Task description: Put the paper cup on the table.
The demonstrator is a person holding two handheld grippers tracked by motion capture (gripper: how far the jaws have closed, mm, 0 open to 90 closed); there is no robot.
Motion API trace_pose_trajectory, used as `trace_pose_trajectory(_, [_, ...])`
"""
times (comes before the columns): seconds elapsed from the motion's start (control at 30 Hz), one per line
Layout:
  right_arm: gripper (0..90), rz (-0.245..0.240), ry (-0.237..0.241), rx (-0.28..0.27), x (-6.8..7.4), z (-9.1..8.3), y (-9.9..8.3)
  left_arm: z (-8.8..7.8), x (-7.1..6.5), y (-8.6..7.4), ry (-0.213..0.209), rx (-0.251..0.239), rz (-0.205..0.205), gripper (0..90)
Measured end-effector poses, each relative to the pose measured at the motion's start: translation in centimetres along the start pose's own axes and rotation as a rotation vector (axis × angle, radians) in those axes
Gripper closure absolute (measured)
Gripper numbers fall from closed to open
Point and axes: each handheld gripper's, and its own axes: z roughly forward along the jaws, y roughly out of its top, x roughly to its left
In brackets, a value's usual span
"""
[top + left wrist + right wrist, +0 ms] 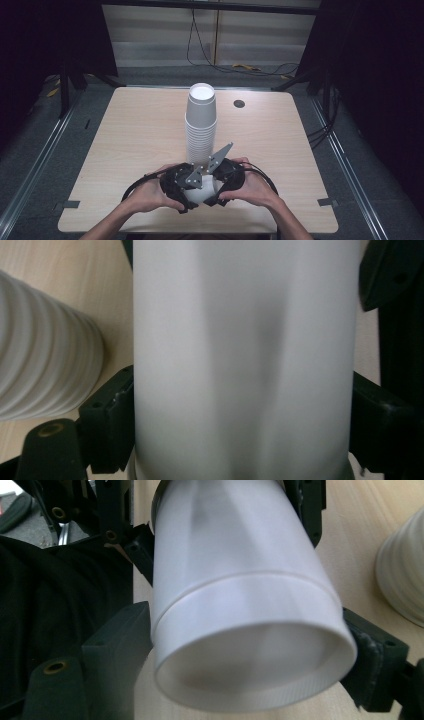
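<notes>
Cup: white cup (pixel 202 192) held lying sideways above the table's (pixel 135 135) near edge, just before the cup stack (pixel 200 127).
Left gripper (pixel 175 190): closed on cup body.
Right gripper (pixel 225 182): closed on cup's other end.
Axis: spanned hand to hand.

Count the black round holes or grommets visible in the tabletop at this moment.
1: a small black round grommet sits in the pale wooden tabletop, right of the tall stack of white paper cups. Others may be hidden behind the hands.
</notes>
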Motion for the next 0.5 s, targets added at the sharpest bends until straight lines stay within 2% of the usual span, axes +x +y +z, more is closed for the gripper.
trace_pose_trajectory(0.1, [18.5,0.004,0.012,-0.006,0.0,0.14,0.03,-0.03,-0.03,0.06,-0.003,0.011,0.007,15.8])
trace_pose_trajectory(0.17, [19.6,0.012,0.028,-0.001,-0.04,0.18,0.05,0.01,-0.19,0.09,-0.003,0.001,0.005,15.8])
trace_pose_trajectory(0.2, [19.6,0.012,0.028,-0.001,-0.04,0.18,0.05,-0.02,-0.17,0.11,-0.005,0.009,0.013,15.8])
trace_pose_trajectory(0.23, [19.7,0.024,0.029,-0.002,0.0,0.2,0.05,-0.13,-0.03,0.18,0.004,0.026,0.039,15.8])
trace_pose_trajectory(0.27, [20.1,0.037,0.034,-0.005,0.0,0.19,-0.01,-0.14,-0.06,0.19,0.001,0.025,0.039,15.7])
trace_pose_trajectory(0.3, [20.1,0.037,0.034,-0.005,0.0,0.19,-0.01,-0.03,-0.31,0.17,-0.005,-0.001,0.01,15.7])
trace_pose_trajectory(0.33, [20.6,0.045,0.035,-0.004,-0.01,0.19,-0.04,-0.09,-0.28,0.22,-0.005,0.004,0.019,15.8])
trace_pose_trajectory(0.4, [20.3,0.046,0.037,-0.003,-0.01,0.21,-0.04,-0.07,-0.32,0.22,-0.007,-0.002,0.011,15.8])
trace_pose_trajectory(0.5, [21.1,0.035,0.037,0.005,-0.06,0.36,-0.03,-0.13,-0.2,0.23,-0.006,0.009,0.034,15.8])
